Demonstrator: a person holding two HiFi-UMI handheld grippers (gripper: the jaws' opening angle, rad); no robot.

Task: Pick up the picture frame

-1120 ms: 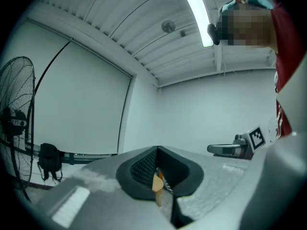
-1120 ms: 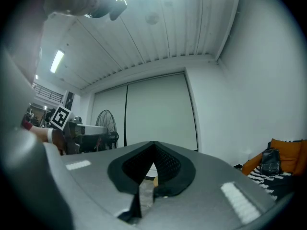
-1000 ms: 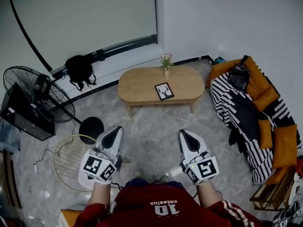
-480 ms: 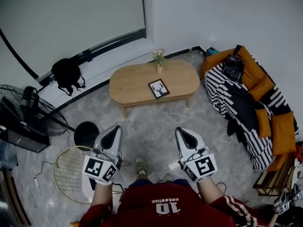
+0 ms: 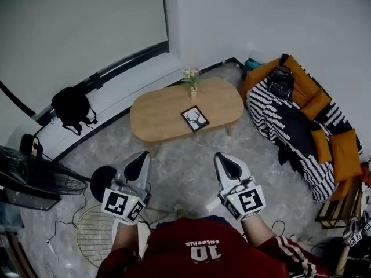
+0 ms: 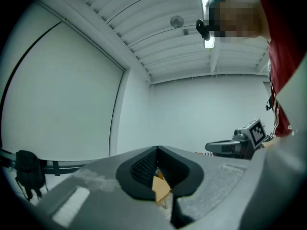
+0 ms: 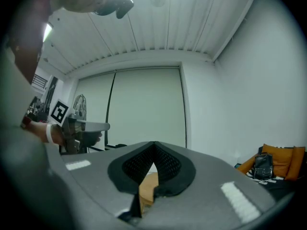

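Floor of grey marbled stone (image 5: 185, 155) spreads around the oval light-wood coffee table (image 5: 156, 117), your landmark in the head view. Right of the table runs an orange-cushioned sofa under a black-and-white striped throw (image 5: 290, 132); its near end is cut off by the picture's edge. Well to the table's left and nearer you stands a black pedestal fan (image 5: 35, 175), only partly in view. A black backpack (image 5: 72, 106) slumps left of the table at the foot of the wall. A round wire fan guard (image 5: 95, 236) lies on the near side, partly hidden behind your left gripper.

Your left gripper (image 5: 139, 162) and right gripper (image 5: 227, 162) both hang on the table's near side, well apart from it, side by side. Each gripper view shows its jaws pressed together with nothing pinched; only a sliver of the table's tan wood shows through the slit below the tips.

Flat on the table, a little right of its middle and toward the near edge, lies the black picture frame with a white deer print (image 5: 195, 119), untouched. At the table's far edge stands a small vase of pale flowers (image 5: 191, 80), too small to make out in detail.
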